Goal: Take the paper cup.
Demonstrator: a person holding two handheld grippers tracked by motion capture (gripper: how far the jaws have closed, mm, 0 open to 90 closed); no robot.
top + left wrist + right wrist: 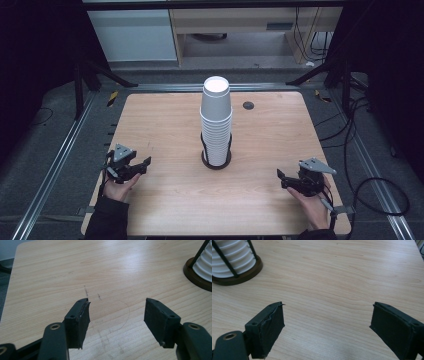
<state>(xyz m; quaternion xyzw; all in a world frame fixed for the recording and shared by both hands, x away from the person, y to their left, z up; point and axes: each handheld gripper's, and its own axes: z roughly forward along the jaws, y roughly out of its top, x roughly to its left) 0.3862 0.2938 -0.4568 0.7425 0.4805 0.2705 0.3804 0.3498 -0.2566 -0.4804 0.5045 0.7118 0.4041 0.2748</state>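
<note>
In the high view, a tall stack of white paper cups [216, 120] stands upright in a dark round holder [216, 161] at the middle of the counter [165, 200], slightly toward its far edge. The left hand-held gripper [140, 166] rests near the counter's left edge, the right hand-held gripper [284, 179] near its right edge toward the near corner; both are well apart from the stack, and each points inward toward it.

In the left gripper view, the jaws stand apart with only bare wood between them. The holder's base [196, 275] and the lowest cups [205, 263] show at the upper right.

In the right gripper view, the jaws gape wide over bare wood, with the holder [239, 275] at the upper left.
</note>
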